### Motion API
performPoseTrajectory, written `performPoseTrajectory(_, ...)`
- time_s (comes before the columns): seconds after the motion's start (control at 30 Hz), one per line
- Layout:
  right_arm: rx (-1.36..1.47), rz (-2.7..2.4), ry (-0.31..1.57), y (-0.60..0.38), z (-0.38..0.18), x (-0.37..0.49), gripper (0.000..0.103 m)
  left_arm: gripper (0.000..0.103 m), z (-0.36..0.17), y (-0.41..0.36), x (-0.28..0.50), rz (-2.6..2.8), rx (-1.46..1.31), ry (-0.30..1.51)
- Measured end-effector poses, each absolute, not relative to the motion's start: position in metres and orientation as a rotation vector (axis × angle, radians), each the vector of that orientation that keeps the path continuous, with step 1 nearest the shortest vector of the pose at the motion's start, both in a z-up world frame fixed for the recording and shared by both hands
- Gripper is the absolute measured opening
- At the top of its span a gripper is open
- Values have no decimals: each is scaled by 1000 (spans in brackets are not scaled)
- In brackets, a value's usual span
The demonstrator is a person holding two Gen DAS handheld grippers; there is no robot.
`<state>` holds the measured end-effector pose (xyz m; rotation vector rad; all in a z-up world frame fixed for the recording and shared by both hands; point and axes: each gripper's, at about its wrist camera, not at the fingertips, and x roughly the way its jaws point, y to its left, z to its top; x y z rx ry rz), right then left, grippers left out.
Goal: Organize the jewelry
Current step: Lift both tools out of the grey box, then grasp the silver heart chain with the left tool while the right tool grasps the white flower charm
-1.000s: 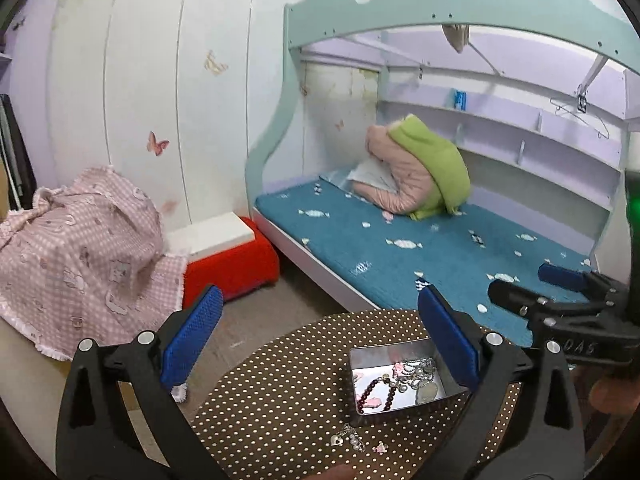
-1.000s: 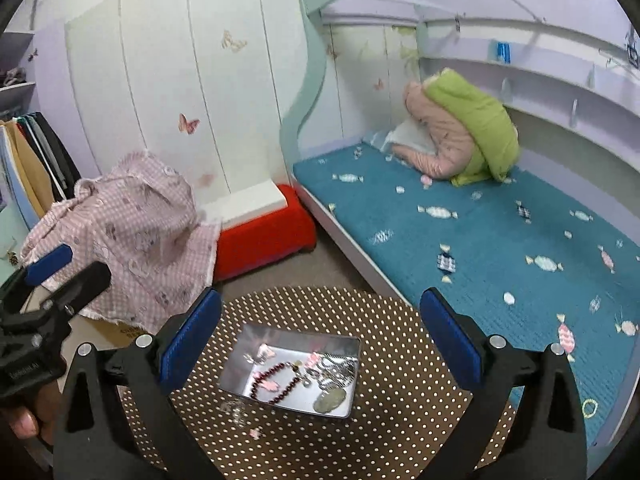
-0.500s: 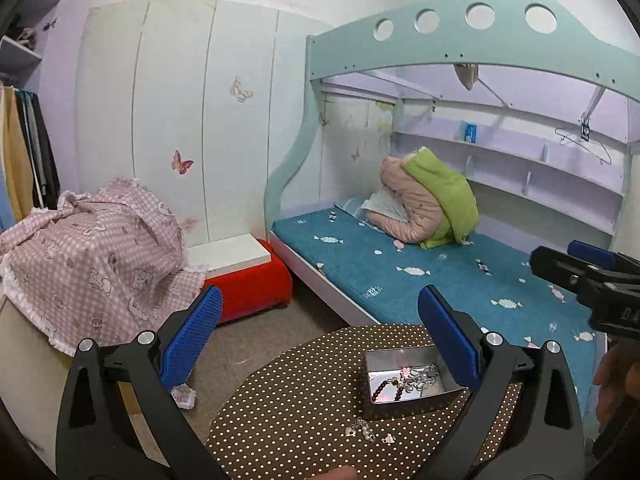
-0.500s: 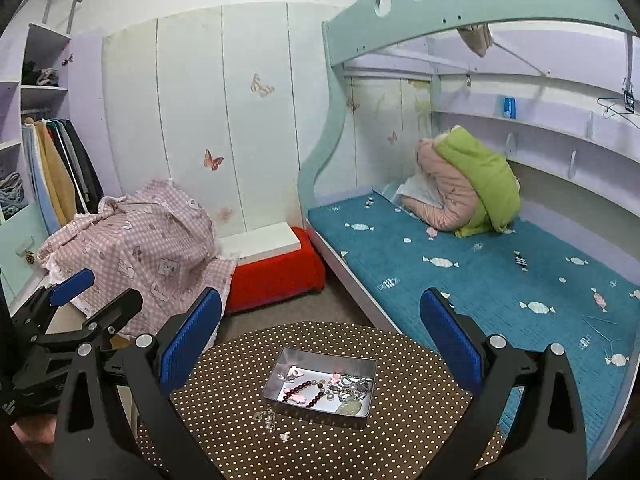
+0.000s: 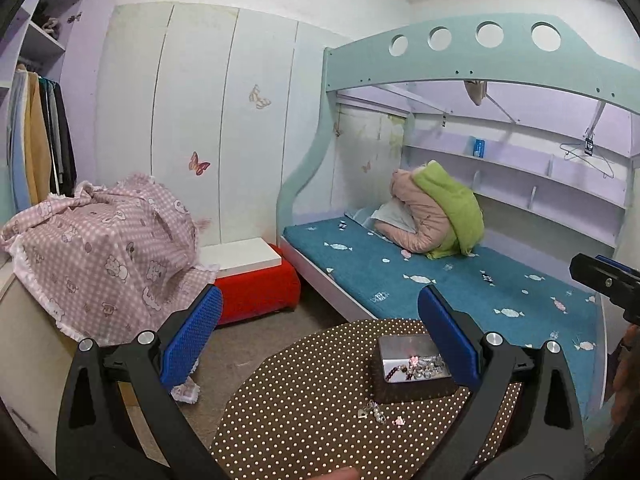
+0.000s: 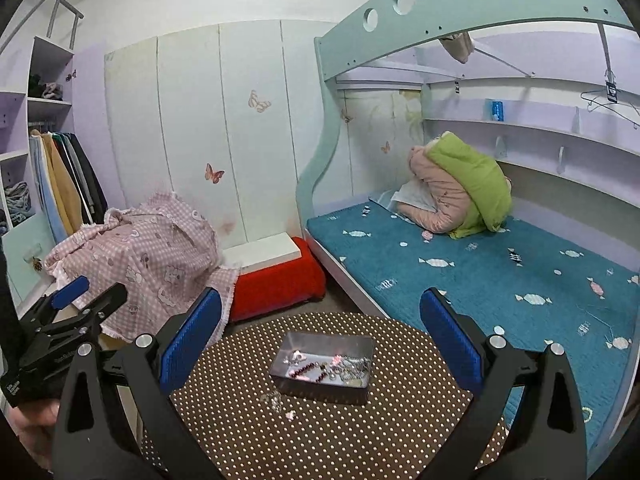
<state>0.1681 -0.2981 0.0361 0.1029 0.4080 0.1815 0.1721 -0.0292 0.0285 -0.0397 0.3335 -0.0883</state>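
Observation:
A grey metal tin [image 6: 324, 364] [image 5: 408, 354] sits on a round table with a brown polka-dot cloth [image 6: 360, 432] [image 5: 304, 400]. Inside it lie a dark red bead bracelet [image 6: 306, 370], silver chains and pink charms. Loose small jewelry pieces [image 6: 276, 400] [image 5: 374, 412] and a pink charm [image 6: 290, 415] [image 5: 399, 421] rest on the cloth in front of the tin. My left gripper [image 5: 320, 340] and right gripper [image 6: 320, 340] both hang high above the table, open and empty. Each shows at the edge of the other's view, the right gripper [image 5: 608, 284] and the left gripper [image 6: 76, 304].
A bunk bed with a teal mattress [image 6: 480, 264] and bundled pink and green jackets [image 6: 460, 192] stands right of the table. A red stool with a white top [image 6: 272, 272] and a pink checked cloth over furniture [image 6: 148, 252] lie behind. Clothes hang at far left [image 6: 60, 176].
Both grippers have risen and drawn back from the table, so the tin looks smaller and lower in both views. Both stay open and empty.

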Motion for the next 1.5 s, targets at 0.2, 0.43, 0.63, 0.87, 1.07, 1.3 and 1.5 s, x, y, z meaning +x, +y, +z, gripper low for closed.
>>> performPoseTrajectory(0.2,116,175,413,-300,30,166,96,98,14,-30,164,-101,-33,347)
performPoseTrajectory(0.43,73,165,429,-291,9,167,96,98,-9,-38,164,-116,4,389)
performPoseTrajectory(0.63,57,180,589,-281,-49,188,96,98,-55,-53,183,-134,68,508)
performPoseTrajectory(0.87,71,180,730,-279,-101,206,96,98,-124,-74,232,-165,111,694)
performPoseTrajectory(1.07,85,177,804,-283,-127,218,96,98,-168,-89,272,-191,134,811)
performPoseTrajectory(1.3,95,192,856,-288,-144,226,96,91,-196,-106,302,-202,170,892)
performPoseTrajectory(1.5,98,213,882,-285,-154,231,96,58,-211,-103,314,-245,102,959)
